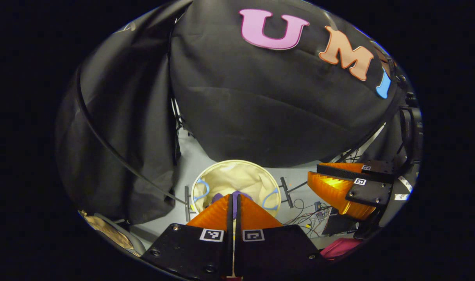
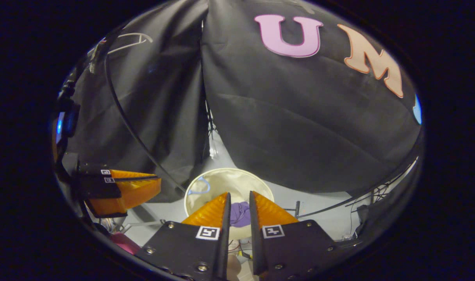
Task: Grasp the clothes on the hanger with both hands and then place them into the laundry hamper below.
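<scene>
Most of the purple clothes [image 2: 240,214] sit behind the fingers in both views, so all you get is a bunched purple lump down inside the cream laundry hamper [image 2: 222,180], which stands on the grey floor [image 2: 319,218] below the black booth wall. In the left gripper view, the left gripper [image 1: 233,200] points down over the hamper with its fingers pinched nearly together, just a thin slit between them, and nothing visibly caught in there. The right gripper [image 1: 331,183] floats off to the right, seen side-on above a tangle of cables [image 1: 308,216]. In the right gripper view, a white hanger [image 2: 128,39] shows faintly up top left, hard to make out, the left gripper hangs at the left edge, and the right gripper's own fingers sit slightly apart over the hamper, empty, the clothes showing through the gap.
</scene>
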A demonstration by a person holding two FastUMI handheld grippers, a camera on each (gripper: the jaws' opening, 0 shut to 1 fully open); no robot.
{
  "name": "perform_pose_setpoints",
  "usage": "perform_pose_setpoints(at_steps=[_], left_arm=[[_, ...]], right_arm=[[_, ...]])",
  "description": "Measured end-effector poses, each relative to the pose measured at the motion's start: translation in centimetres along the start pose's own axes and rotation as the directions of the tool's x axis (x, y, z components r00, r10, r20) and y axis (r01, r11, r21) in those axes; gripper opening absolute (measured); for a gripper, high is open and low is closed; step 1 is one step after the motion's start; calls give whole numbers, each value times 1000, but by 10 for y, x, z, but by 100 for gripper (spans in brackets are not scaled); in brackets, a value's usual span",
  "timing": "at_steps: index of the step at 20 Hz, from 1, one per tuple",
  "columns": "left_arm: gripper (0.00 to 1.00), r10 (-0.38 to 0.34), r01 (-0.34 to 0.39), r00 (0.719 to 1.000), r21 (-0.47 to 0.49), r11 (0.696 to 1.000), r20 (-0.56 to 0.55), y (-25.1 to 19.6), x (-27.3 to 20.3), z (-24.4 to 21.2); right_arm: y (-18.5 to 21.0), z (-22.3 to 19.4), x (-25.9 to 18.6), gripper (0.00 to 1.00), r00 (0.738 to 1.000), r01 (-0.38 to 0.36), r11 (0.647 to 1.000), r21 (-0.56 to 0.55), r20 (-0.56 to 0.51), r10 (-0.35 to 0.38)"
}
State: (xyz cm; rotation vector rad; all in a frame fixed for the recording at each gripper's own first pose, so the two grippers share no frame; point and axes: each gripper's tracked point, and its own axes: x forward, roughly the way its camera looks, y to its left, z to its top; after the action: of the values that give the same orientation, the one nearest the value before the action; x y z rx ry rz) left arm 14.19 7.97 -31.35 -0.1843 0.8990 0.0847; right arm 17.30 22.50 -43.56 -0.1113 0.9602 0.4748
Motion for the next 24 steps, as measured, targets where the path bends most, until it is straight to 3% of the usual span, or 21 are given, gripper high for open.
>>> perform_pose_setpoints(at_steps=[6,9,10,11,12,14,16,24], left_arm=[[4,-68,52,974,80,995,215,-39,-47,67],[3,-107,78,938,100,992,329,-57,-75,106],[12,-119,86,923,107,991,365,-63,-86,120],[3,-130,92,907,114,989,401,-68,-101,129],[3,-141,97,888,122,988,437,-76,-112,142],[0,-157,102,853,135,986,499,-85,-133,164],[3,-175,114,815,142,983,552,-93,-155,182],[0,-207,80,646,205,976,734,-71,-253,218]], right_arm=[[-22,57,-52,25,984,55,997,61,165,-65],[-33,93,-81,25,961,68,993,98,261,-92],[-35,104,-95,25,950,74,991,107,294,-103],[-40,115,-106,25,938,81,990,112,326,-114],[-44,126,-119,25,925,89,989,117,358,-126],[-54,146,-147,25,896,106,985,135,416,-154],[-59,164,-177,25,860,115,981,154,479,-176],[-69,222,-288,25,680,175,963,207,682,-270]])
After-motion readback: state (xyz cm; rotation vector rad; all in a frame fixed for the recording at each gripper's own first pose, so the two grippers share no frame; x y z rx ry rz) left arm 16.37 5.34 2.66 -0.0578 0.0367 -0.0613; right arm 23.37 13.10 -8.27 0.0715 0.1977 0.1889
